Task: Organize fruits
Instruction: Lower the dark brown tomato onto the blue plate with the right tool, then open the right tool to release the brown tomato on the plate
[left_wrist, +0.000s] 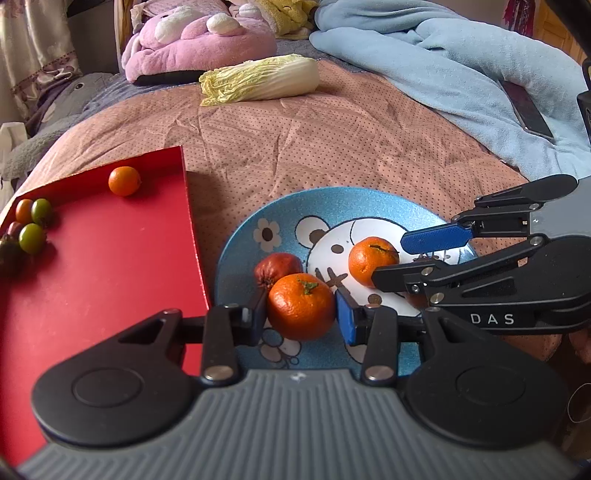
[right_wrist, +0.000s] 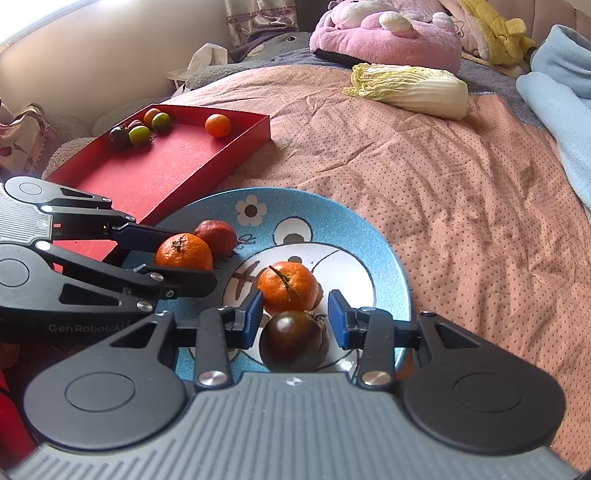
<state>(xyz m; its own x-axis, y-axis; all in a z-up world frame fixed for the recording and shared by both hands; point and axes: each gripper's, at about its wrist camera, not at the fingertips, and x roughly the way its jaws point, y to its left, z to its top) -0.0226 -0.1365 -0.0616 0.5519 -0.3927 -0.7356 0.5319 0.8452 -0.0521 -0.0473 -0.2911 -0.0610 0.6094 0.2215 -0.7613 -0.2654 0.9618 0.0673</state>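
Ribbed grey gripper housing (left_wrist: 295, 413), dimpled round mandarin (left_wrist: 301, 306)

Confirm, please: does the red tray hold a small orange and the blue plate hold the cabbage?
No: the cabbage lies on the pink bedspread, beyond the blue plate, as the right wrist view shows. The red tray does hold the small orange.

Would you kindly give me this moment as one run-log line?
left gripper: shut on orange | right gripper: around second orange, contact unclear | both oranges over plate
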